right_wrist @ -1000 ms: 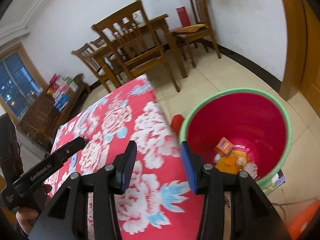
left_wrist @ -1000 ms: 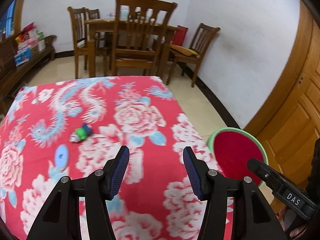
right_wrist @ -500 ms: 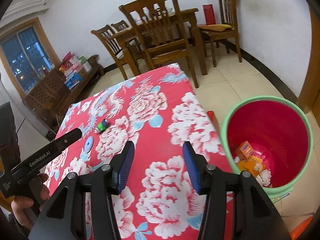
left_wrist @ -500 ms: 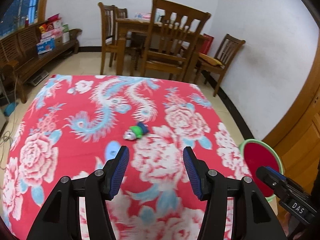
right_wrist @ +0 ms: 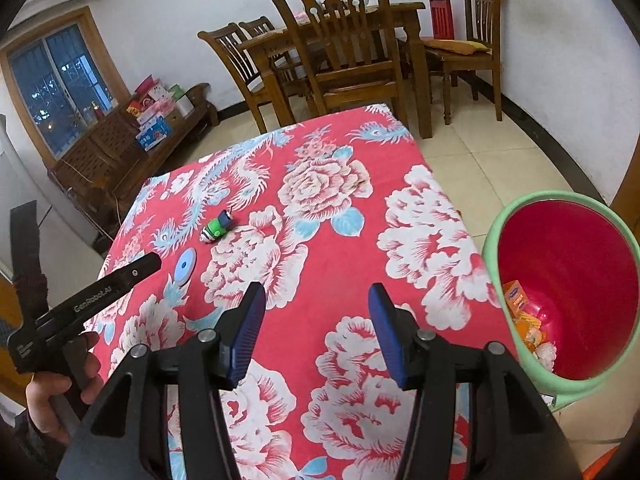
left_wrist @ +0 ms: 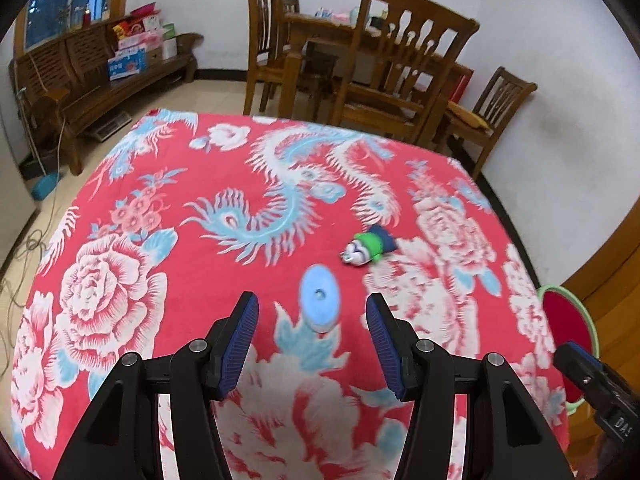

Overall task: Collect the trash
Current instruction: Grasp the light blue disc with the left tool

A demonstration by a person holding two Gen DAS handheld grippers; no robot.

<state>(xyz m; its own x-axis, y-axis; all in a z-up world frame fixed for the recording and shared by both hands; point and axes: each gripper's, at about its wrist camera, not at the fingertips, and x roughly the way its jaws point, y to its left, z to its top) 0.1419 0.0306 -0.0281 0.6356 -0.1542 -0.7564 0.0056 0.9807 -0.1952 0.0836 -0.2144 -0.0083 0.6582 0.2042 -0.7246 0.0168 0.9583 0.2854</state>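
Above a red floral tablecloth [left_wrist: 168,184], the left gripper [left_wrist: 312,322] hangs half-open and empty over a pale blue disc [left_wrist: 320,298], a crumpled green-and-blue wrapper [left_wrist: 370,246] beyond, while the empty right gripper [right_wrist: 316,312] is opening beside a green-rimmed red bin [right_wrist: 496,240].

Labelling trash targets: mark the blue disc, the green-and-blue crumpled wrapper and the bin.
blue disc [left_wrist: 319,300]: left wrist view, flat top face.
green-and-blue crumpled wrapper [left_wrist: 369,245]: left wrist view, green middle.
bin [right_wrist: 493,240]: right wrist view, green rim.

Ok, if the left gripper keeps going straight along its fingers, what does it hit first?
Probably the light blue disc on the red floral cloth; it lies just ahead between the open fingers, though depth is unclear.
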